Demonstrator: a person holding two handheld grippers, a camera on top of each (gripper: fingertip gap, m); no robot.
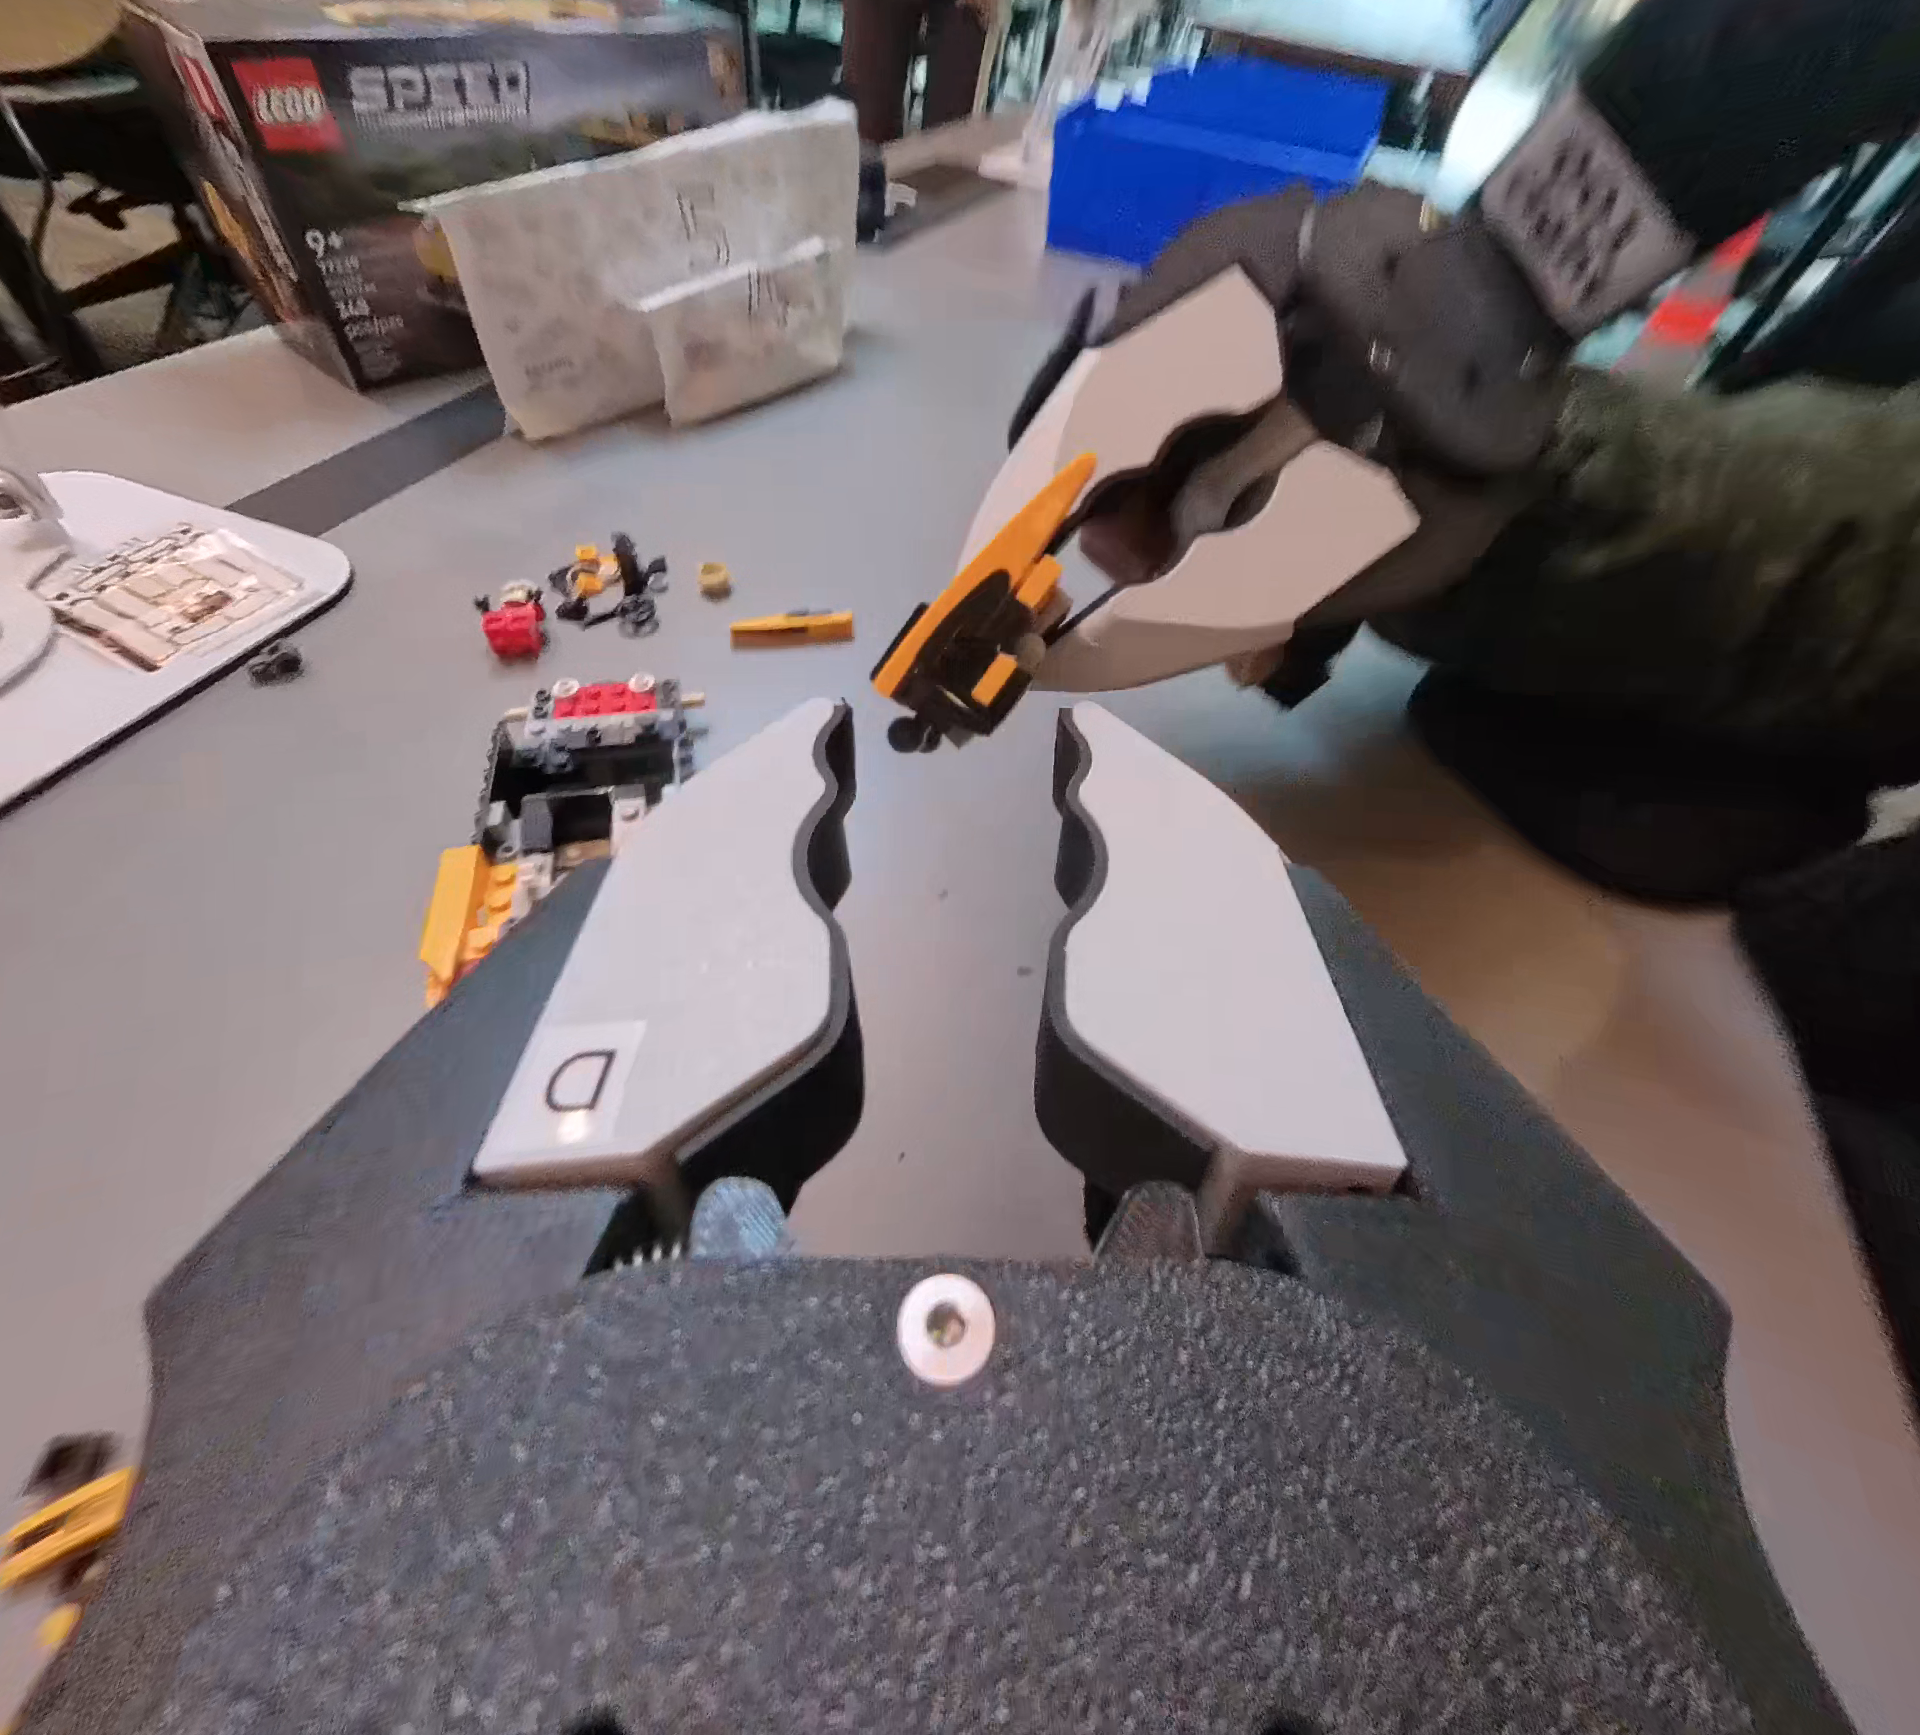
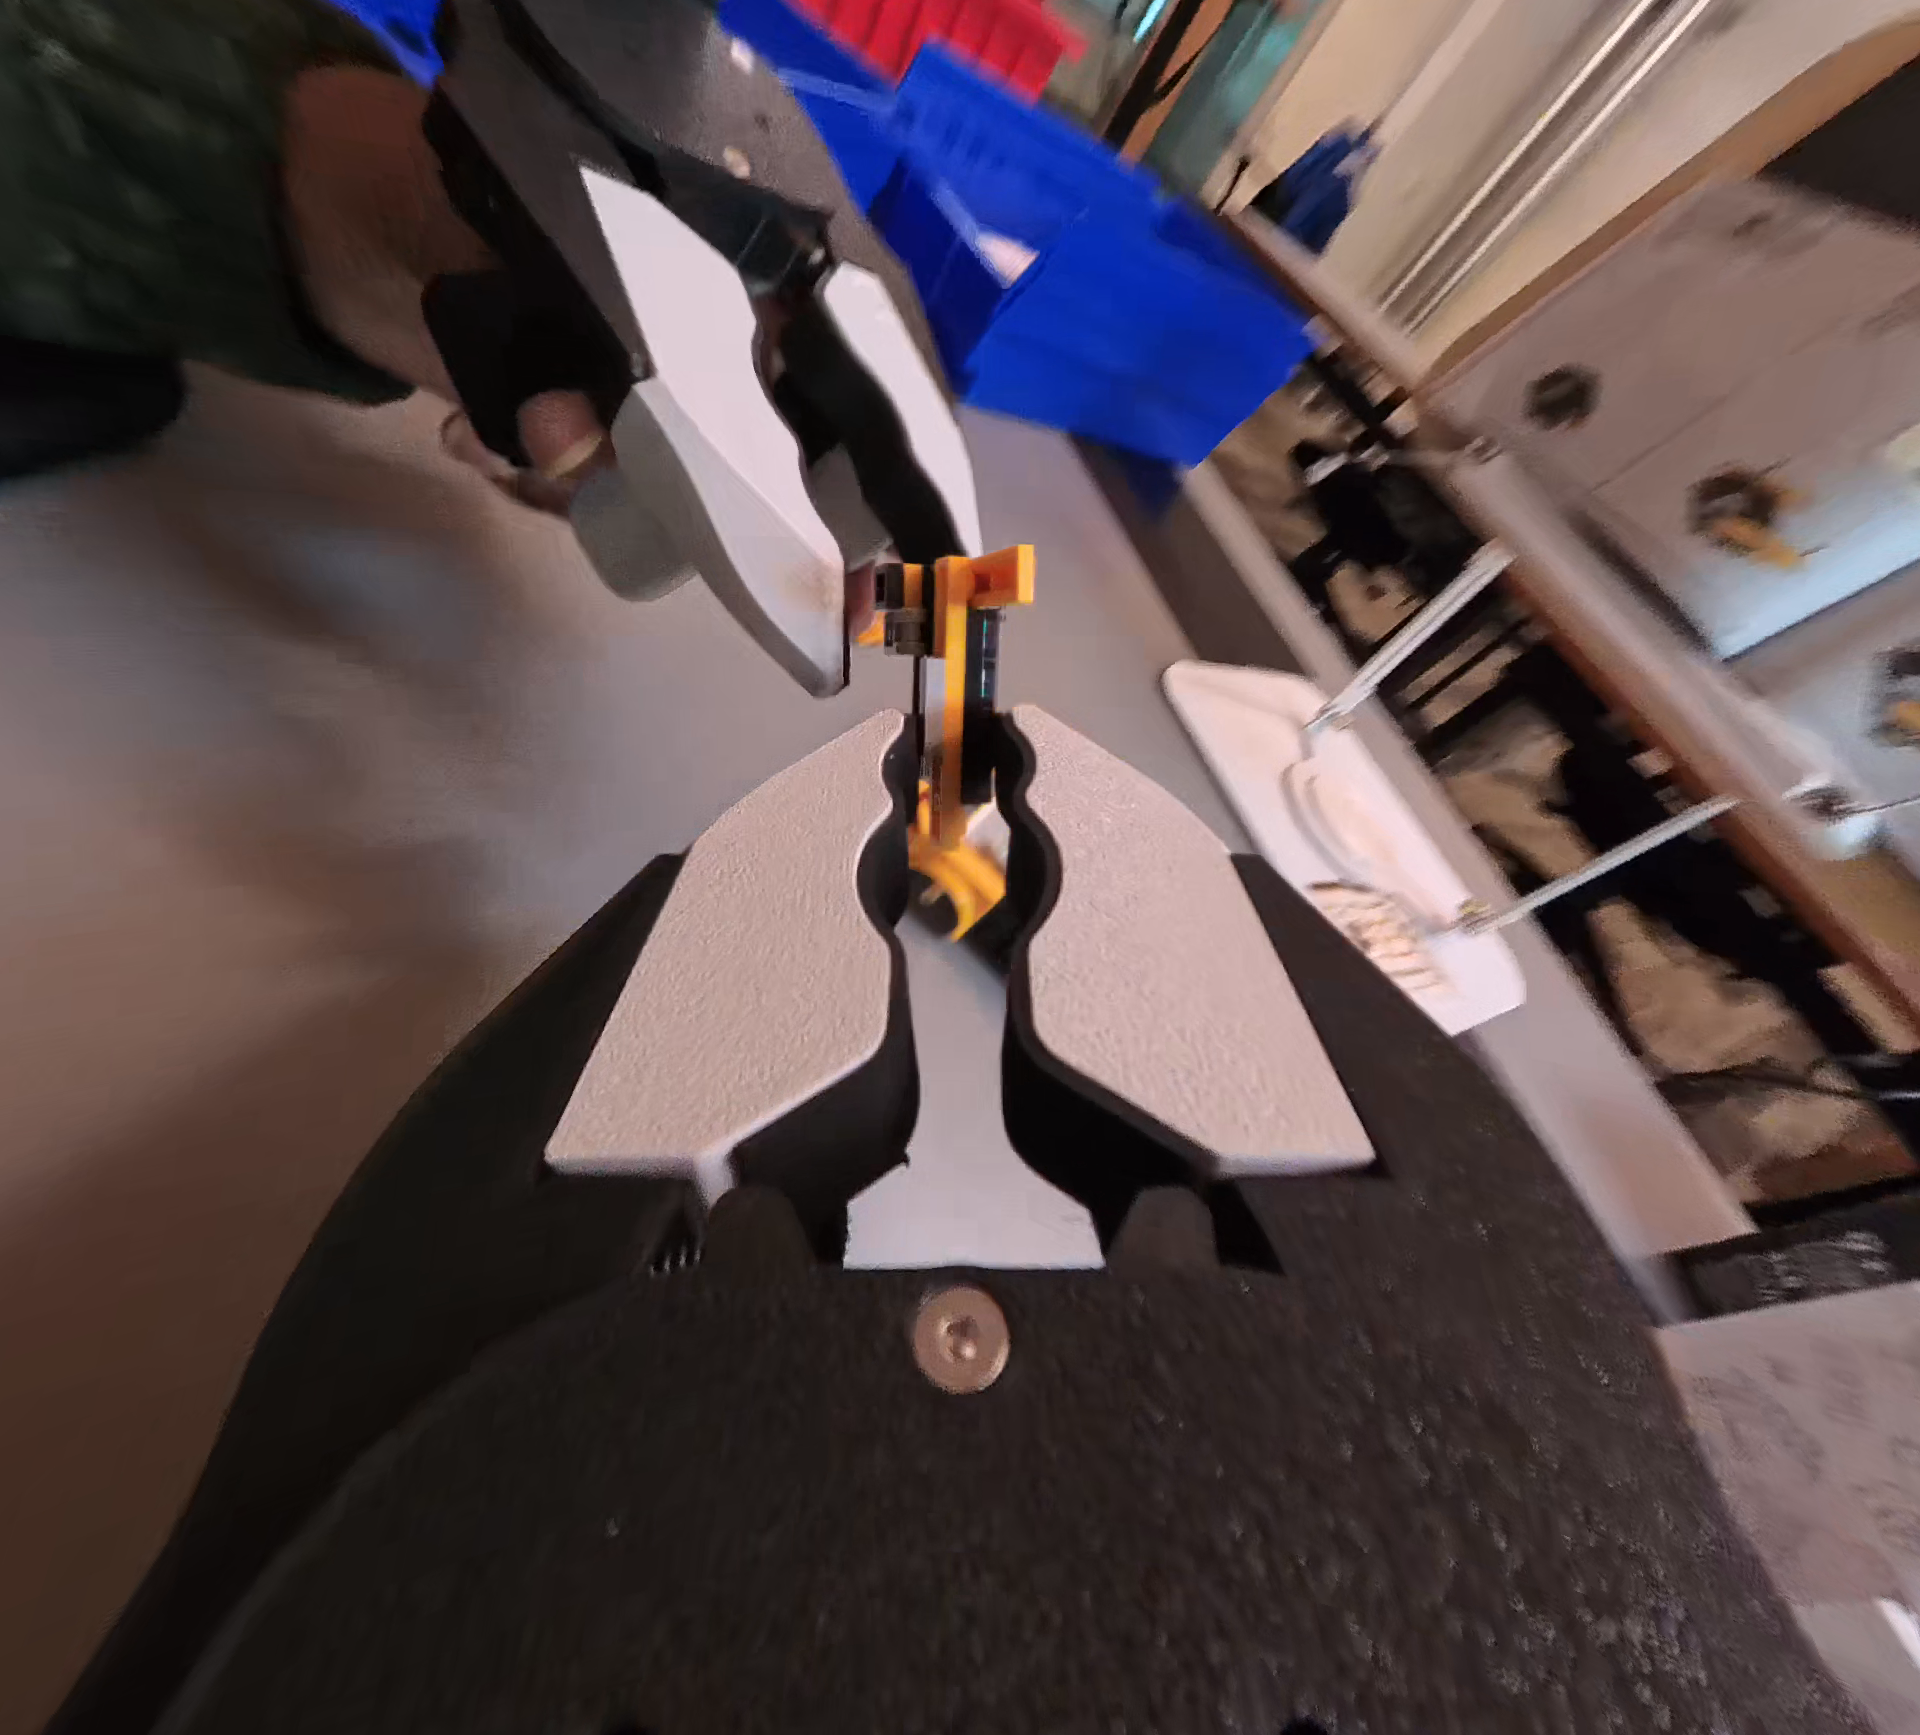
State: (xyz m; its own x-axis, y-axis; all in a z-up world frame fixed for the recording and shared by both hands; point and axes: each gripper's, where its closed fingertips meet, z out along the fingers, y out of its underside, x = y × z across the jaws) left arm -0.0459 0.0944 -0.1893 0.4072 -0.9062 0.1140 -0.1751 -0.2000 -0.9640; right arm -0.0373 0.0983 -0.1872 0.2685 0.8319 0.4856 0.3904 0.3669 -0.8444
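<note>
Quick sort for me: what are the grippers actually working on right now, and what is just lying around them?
At the grippers:
- right gripper, clamped on the orange-and-black brick assembly
- left gripper, open, tips just short of that assembly

Lying about:
- part-built brick chassis
- loose orange wedge piece
- small red brick block
- toy set box
- blue bins
- white tray

An orange-and-black brick assembly (image 1: pixel 971 636) is clamped, tilted, above the grey table (image 1: pixel 312 854); right gripper (image 2: pixel 956 729) fingers pinch it.
</note>
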